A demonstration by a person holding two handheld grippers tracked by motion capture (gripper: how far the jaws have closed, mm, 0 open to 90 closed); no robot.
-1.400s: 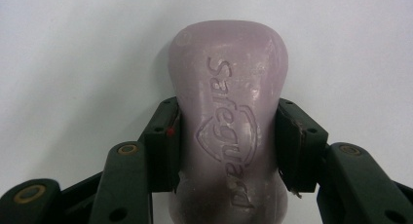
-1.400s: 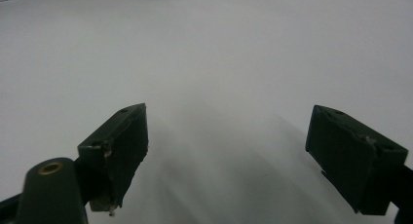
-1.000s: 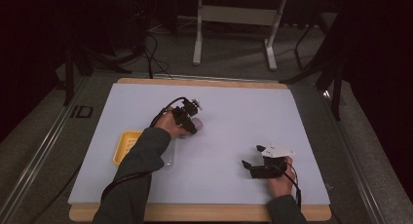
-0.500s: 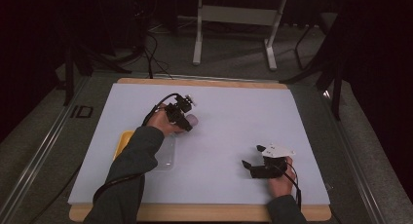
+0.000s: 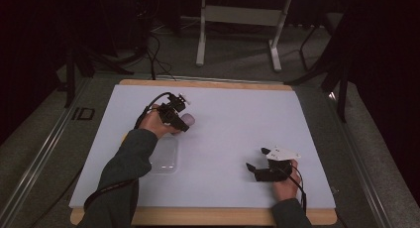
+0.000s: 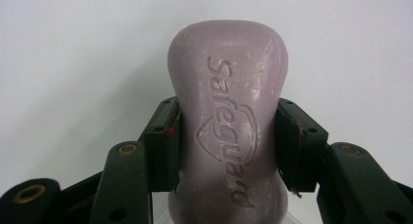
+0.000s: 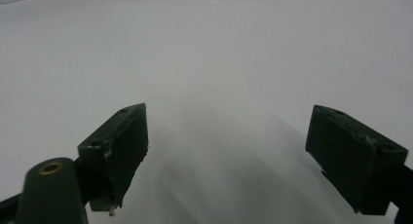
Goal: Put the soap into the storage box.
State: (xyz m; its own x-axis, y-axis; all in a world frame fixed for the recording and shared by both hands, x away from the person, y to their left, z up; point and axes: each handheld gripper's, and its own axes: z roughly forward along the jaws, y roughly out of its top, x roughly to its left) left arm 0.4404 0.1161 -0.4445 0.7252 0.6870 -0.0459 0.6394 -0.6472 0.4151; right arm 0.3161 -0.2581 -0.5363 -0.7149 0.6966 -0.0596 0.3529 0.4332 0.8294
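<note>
L gripper (image 5: 182,123) clamps a purple soap bar (image 5: 187,120) across its waist, both pads pressed to its sides; bar held above the white mat (image 5: 233,114), approx. mat centre-left. In the left gripper view the soap bar (image 6: 229,121) pokes out past the pads toward 12 o'clock. Clear tray (image 5: 164,156) lies at 6 o'clock of the bar, near mat's left edge. R gripper (image 5: 253,161) rests near mat's front edge, jaws open, nothing betw. them. Open mat at 12 and 3 o'clock of the bar.
</note>
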